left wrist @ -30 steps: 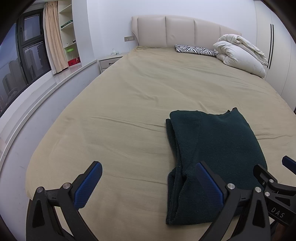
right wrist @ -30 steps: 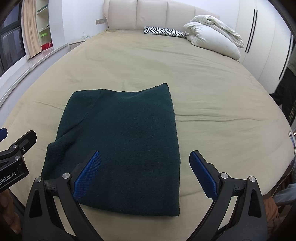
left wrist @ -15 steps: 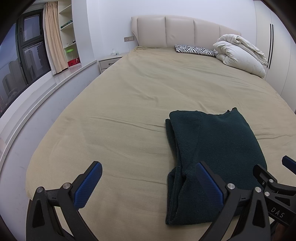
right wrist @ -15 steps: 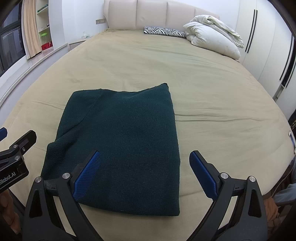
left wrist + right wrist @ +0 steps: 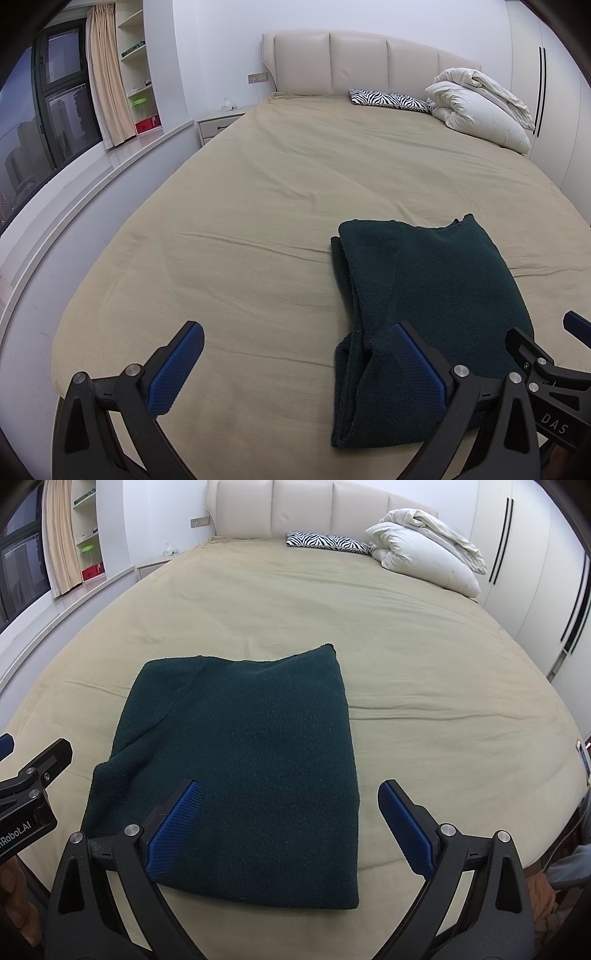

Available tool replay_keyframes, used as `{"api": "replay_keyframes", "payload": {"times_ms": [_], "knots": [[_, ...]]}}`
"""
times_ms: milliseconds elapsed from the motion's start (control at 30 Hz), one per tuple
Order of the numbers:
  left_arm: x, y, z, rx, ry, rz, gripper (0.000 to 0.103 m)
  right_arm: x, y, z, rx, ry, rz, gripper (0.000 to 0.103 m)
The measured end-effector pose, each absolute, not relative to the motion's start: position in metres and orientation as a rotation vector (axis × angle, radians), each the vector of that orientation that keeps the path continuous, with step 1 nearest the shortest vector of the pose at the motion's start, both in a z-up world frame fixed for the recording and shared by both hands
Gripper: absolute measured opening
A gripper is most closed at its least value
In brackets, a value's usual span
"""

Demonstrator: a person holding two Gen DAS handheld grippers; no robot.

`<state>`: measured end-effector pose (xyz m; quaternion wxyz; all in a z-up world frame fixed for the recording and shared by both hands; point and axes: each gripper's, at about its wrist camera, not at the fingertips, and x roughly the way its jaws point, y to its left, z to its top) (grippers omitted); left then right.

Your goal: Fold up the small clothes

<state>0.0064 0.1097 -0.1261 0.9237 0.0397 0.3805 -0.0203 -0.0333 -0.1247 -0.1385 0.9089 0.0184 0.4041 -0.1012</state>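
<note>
A dark green knit garment (image 5: 240, 760) lies folded into a flat rectangle near the front edge of the bed; it also shows in the left wrist view (image 5: 424, 295), with stacked layers along its left side. My left gripper (image 5: 295, 354) is open and empty, held above the bed just left of the garment's near corner. My right gripper (image 5: 290, 812) is open and empty, held above the garment's near right part. The jaws of both stand wide apart.
The bed (image 5: 258, 206) has a beige sheet. A zebra-print pillow (image 5: 388, 99) and a folded white duvet (image 5: 480, 107) lie by the headboard. A window ledge (image 5: 74, 192) runs along the left, a nightstand (image 5: 218, 123) at the far left, wardrobes (image 5: 535, 572) on the right.
</note>
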Motion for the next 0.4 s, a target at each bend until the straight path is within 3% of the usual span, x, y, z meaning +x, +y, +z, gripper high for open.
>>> {"api": "replay_keyframes", "payload": {"times_ms": [400], "knots": [[0.0043, 0.1096, -0.1252, 0.094, 0.765, -0.038, 0.103, -0.0335, -0.1262, -0.1391, 0.037, 0.837, -0.208, 0.098]]}}
